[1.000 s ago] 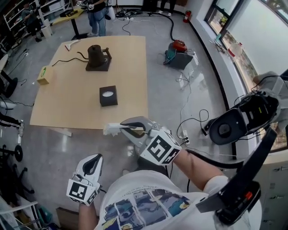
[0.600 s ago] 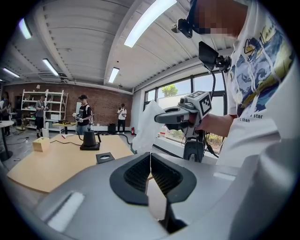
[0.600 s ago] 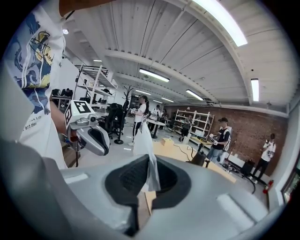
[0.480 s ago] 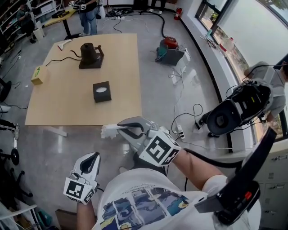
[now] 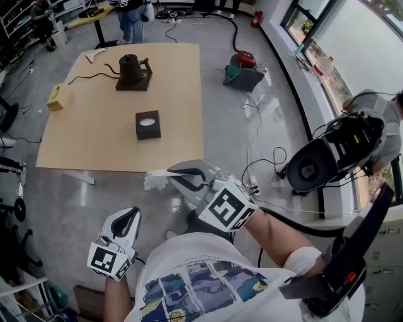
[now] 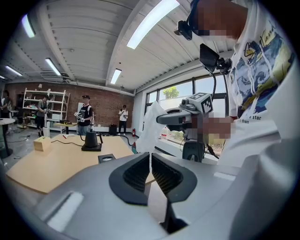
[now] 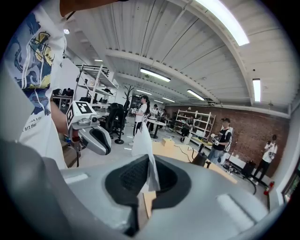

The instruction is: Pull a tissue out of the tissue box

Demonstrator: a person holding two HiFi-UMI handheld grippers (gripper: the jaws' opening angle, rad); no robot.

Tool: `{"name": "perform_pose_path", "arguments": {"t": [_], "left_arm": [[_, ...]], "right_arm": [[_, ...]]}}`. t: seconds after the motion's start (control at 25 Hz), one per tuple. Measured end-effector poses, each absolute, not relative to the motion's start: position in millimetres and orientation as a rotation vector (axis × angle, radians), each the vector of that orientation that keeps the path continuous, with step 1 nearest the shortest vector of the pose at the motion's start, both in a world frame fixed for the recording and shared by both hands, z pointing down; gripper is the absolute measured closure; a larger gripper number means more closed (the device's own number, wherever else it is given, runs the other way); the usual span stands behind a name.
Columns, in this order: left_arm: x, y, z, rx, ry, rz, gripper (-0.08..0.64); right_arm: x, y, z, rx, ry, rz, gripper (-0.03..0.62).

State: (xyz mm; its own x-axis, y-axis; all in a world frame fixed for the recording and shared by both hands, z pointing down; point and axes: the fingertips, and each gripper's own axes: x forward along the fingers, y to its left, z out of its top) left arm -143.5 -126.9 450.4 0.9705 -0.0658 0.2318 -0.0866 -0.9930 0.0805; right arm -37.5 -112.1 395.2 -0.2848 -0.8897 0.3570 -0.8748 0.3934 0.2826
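The black tissue box (image 5: 148,124) stands on the wooden table (image 5: 94,141), its oval opening facing up. My right gripper (image 5: 173,178) hangs off the table's near edge, well away from the box, shut on a white tissue (image 5: 153,180). In the right gripper view the tissue (image 7: 142,143) rises from between the closed jaws of that gripper (image 7: 148,177). My left gripper (image 5: 128,217) is low at the left with its jaws together and nothing in them. The left gripper view shows the box (image 6: 107,158) and the tissue (image 6: 151,123) beyond that gripper (image 6: 150,165).
A dark kettle on its base (image 5: 132,71) and a small yellow box (image 5: 58,97) are on the table's far part. Cables and a red-green machine (image 5: 247,68) lie on the floor at the right. People stand at the back (image 5: 131,14).
The right gripper has drifted a little, still holding the tissue. The head view has shifted slightly. The left gripper has kept its place.
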Motion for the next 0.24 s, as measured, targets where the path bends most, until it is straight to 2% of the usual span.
{"name": "perform_pose_path", "arguments": {"t": [0.24], "left_arm": [[-127, -148, 437, 3.044, -0.100, 0.289, 0.495]], "right_arm": [[-22, -122, 387, 1.528, -2.173, -0.043, 0.591]]}}
